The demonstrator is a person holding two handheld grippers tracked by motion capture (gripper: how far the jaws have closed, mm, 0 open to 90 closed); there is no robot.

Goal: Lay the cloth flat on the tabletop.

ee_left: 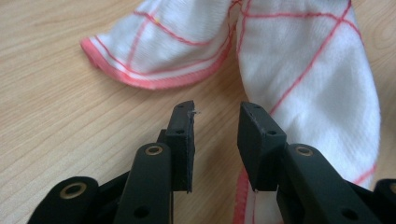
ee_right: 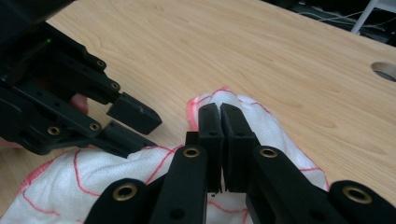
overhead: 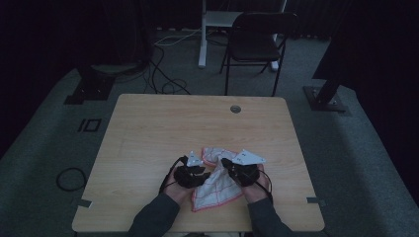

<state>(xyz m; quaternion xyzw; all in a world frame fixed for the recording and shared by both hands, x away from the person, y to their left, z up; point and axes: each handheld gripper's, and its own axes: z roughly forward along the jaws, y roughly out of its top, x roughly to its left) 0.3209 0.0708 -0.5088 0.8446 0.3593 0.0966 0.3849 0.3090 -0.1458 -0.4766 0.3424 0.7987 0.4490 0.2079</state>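
I had the cloth [overhead: 216,183], a white towel with red checks, bunched on the near part of the table [overhead: 148,128]. My right gripper [ee_right: 219,114] was pinched shut on a fold of it; my left gripper [ee_left: 215,122], just beside it, stood half open and empty. I judged it light, limp and unbreakable, best taken by its red hem.

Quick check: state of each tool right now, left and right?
Left tool: open, nothing between its jaws; the cloth lies just ahead.
Right tool: shut; whether it pinches the cloth cannot be told.
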